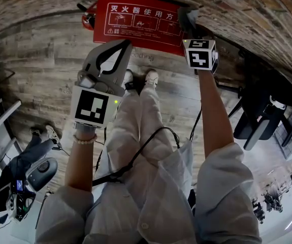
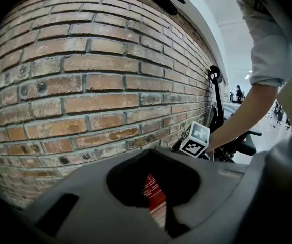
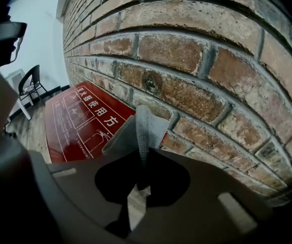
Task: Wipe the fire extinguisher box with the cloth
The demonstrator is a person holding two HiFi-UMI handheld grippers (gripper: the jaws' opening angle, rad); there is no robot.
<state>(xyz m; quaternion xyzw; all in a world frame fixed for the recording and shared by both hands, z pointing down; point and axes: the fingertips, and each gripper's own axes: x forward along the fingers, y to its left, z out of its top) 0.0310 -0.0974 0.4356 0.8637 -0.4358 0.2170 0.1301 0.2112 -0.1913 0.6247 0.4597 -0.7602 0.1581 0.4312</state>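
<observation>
The right claw (image 3: 141,155) is clamped on a grey cloth (image 3: 144,127), held at the far right corner of the red fire extinguisher box (image 1: 135,23), which stands on the wooden floor (image 1: 44,65) against the brick wall (image 3: 196,50). The left claw (image 1: 126,45) is closed and empty, just in front of the box.

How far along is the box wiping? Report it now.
Done: the cloth is picked up, clamped in the right gripper. In hand: it is at the edge of the fire extinguisher box, by the brick wall. Left: the wiping itself; no cleaned patch is discernible. The left gripper hangs shut and empty.
</observation>
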